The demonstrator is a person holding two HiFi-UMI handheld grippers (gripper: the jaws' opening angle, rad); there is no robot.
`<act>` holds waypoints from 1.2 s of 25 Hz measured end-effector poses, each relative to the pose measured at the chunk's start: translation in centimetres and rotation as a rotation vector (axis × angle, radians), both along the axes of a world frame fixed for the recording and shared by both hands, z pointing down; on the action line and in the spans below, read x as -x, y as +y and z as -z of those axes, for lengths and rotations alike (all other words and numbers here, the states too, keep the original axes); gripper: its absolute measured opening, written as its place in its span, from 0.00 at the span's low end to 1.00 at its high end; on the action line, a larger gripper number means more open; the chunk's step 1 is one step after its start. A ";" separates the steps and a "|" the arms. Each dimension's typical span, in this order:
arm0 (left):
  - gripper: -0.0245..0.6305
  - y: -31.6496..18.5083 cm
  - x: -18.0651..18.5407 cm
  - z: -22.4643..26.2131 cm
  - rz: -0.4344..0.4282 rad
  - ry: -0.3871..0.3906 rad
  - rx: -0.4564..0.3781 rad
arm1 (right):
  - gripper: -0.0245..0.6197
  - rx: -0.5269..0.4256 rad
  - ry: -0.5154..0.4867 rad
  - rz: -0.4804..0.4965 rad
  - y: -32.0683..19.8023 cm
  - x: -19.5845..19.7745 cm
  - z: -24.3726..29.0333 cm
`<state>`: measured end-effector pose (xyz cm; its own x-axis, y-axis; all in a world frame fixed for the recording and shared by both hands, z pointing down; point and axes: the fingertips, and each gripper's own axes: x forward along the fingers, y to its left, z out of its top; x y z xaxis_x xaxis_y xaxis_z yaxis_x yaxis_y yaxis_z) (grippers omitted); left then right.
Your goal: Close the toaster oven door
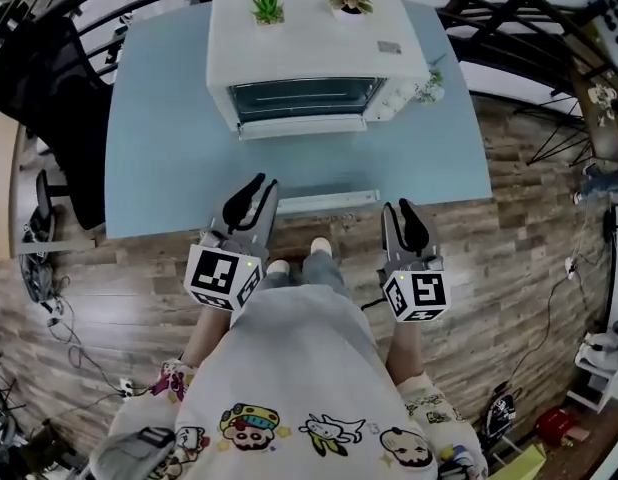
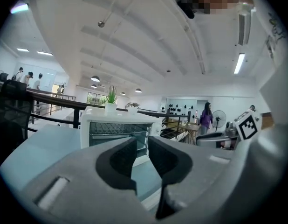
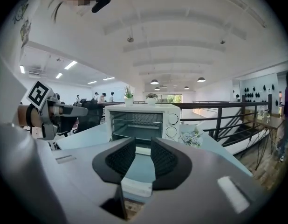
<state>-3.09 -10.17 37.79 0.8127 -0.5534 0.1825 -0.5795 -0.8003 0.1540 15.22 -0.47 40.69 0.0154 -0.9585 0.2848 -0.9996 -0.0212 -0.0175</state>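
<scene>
toaster oven (image 1: 319, 53) at the far middle of the surface (image 1: 159, 138), its door (image 1: 301, 127) lowered in front, potted plants (image 1: 268, 4) on top, flowers (image 1: 430, 86) just right, left tool (image 1: 261, 186) and right tool (image 1: 397, 208) apart over the near edge

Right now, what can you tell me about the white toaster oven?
The toaster oven is a white, boxy, metal-looking thing standing upright on the light blue table. Its glass door is folded down open in front, showing a wire rack inside. Round knobs sit on its right. Two small potted plants stand on top.
</scene>
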 end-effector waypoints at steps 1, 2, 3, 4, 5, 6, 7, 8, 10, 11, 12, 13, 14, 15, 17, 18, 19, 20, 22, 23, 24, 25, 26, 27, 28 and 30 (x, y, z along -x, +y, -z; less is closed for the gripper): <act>0.14 -0.4 -0.5 0.2 0.020 0.000 -0.007 | 0.19 -0.004 -0.001 0.021 -0.8 -0.7 0.1; 0.14 -0.8 -1.0 0.3 0.037 0.001 -0.012 | 0.19 -0.009 -0.002 0.040 -1.5 -1.3 0.1; 0.14 -1.0 -1.4 0.5 0.054 0.002 -0.017 | 0.19 -0.013 -0.003 0.058 -2.2 -1.8 0.2; 0.14 -1.2 -1.8 0.6 0.071 0.004 -0.020 | 0.19 -0.016 -0.002 0.077 -2.7 -2.3 0.3; 0.14 -1.4 -2.1 0.7 0.089 0.005 -0.024 | 0.19 -0.019 -0.001 0.097 -3.3 -2.7 0.4; 0.14 -1.5 -2.4 0.8 0.108 0.005 -0.027 | 0.19 -0.022 0.000 0.120 -3.9 -3.0 0.5; 0.14 -1.7 -2.6 0.9 0.128 0.005 -0.030 | 0.19 -0.025 0.001 0.142 -4.5 -3.3 0.7; 0.14 -1.9 -2.7 1.0 0.148 0.005 -0.032 | 0.19 -0.028 0.001 0.165 -5.0 -3.4 0.8; 0.14 -2.1 -2.7 1.2 0.189 0.004 -0.038 | 0.19 -0.034 -0.001 0.207 -6.0 -3.7 1.1; 0.14 -2.2 -2.7 1.2 0.209 0.002 -0.041 | 0.19 -0.036 -0.002 0.227 -6.3 -3.8 1.1; 0.14 -2.2 -2.8 1.2 0.227 0.001 -0.043 | 0.19 -0.038 -0.001 0.245 -6.6 -3.9 1.1; 0.14 -2.1 -2.7 1.2 0.244 0.001 -0.043 | 0.19 -0.038 0.001 0.261 -6.9 -4.0 1.1; 0.14 -2.1 -2.7 1.1 0.259 0.000 -0.042 | 0.19 -0.038 0.003 0.277 -7.1 -4.1 1.1; 0.14 -2.0 -2.6 1.1 0.274 -0.001 -0.040 | 0.19 -0.037 0.005 0.292 -7.4 -4.1 1.1; 0.14 -1.8 -2.5 0.9 0.298 -0.003 -0.034 | 0.19 -0.031 0.007 0.319 -7.8 -4.0 1.0; 0.14 -1.6 -2.5 0.8 0.309 -0.004 -0.031 | 0.19 -0.029 0.007 0.330 -7.9 -3.9 0.9; 0.14 -1.5 -2.4 0.6 0.317 -0.004 -0.028 | 0.19 -0.027 0.006 0.337 -8.0 -3.9 0.9; 0.14 -1.4 -2.4 0.6 0.322 -0.003 -0.025 | 0.19 -0.025 0.006 0.342 -8.0 -3.8 0.8; 0.14 -1.3 -2.3 0.4 0.326 -0.003 -0.021 | 0.19 -0.023 0.003 0.348 -8.0 -3.6 0.7; 0.14 -1.3 -2.3 0.3 0.325 -0.005 -0.018 | 0.19 -0.020 0.002 0.350 -7.9 -3.5 0.7; 0.14 -1.3 -2.3 0.3 0.322 -0.006 -0.017 | 0.19 -0.018 0.003 0.352 -7.9 -3.4 0.6; 0.14 -1.4 -2.3 0.3 0.319 -0.006 -0.015 | 0.19 -0.014 0.004 0.353 -7.9 -3.3 0.6; 0.14 -1.6 -2.2 0.3 0.316 -0.005 -0.013 | 0.19 -0.012 0.004 0.352 -8.0 -3.2 0.7; 0.14 -1.6 -2.2 0.3 0.312 -0.004 -0.010 | 0.19 -0.011 0.002 0.349 -8.0 -3.1 0.7; 0.14 -1.6 -2.2 0.3 0.308 -0.004 -0.006 | 0.19 -0.010 -0.002 0.346 -7.9 -3.0 0.8; 0.14 -1.5 -2.1 0.1 0.300 -0.006 0.002 | 0.19 -0.009 -0.008 0.337 -7.9 -2.8 0.8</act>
